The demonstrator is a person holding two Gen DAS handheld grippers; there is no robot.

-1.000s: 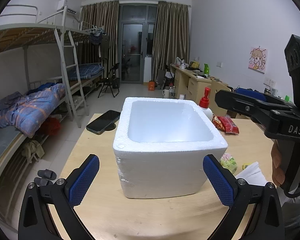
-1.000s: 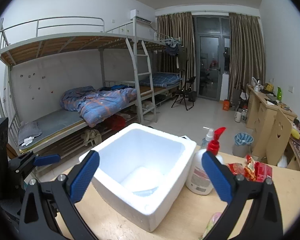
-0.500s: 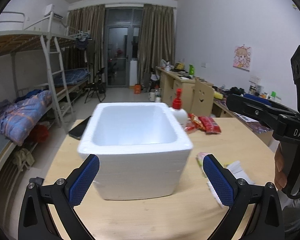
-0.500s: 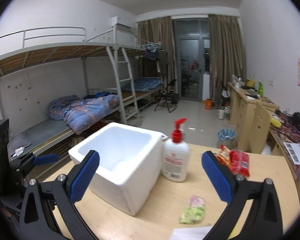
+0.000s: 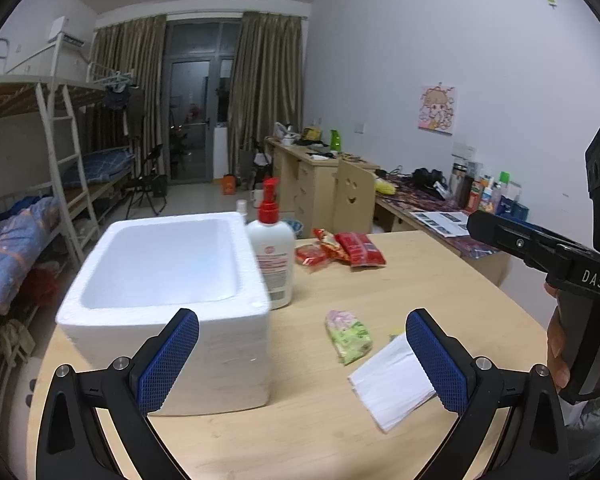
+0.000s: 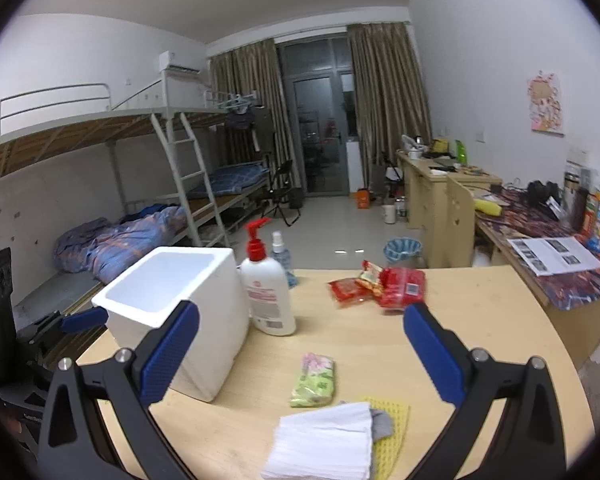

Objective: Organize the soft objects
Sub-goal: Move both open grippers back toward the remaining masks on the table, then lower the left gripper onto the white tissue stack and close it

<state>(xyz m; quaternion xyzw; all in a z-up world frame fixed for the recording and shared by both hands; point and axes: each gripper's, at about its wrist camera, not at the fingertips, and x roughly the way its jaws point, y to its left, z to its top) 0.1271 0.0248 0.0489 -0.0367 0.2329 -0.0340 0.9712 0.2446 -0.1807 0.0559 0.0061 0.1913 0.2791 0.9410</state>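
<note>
Our right claw [image 6: 300, 354] hangs wide and empty above the surface [image 6: 480, 344], with the green tissue pack [image 6: 315, 380] lying between its fingers and the folded white cloth [image 6: 324, 442] just nearer us. Our left claw [image 5: 302, 358] is equally wide and empty, the white foam box [image 5: 168, 280] behind its left finger, the cloth touching its right finger in view.

Foam box [image 6: 180, 312] open-topped, interior unobstructed. Pump bottle [image 6: 269, 296] stands against its right wall; bare bench [image 6: 480, 344] farther right.
</note>
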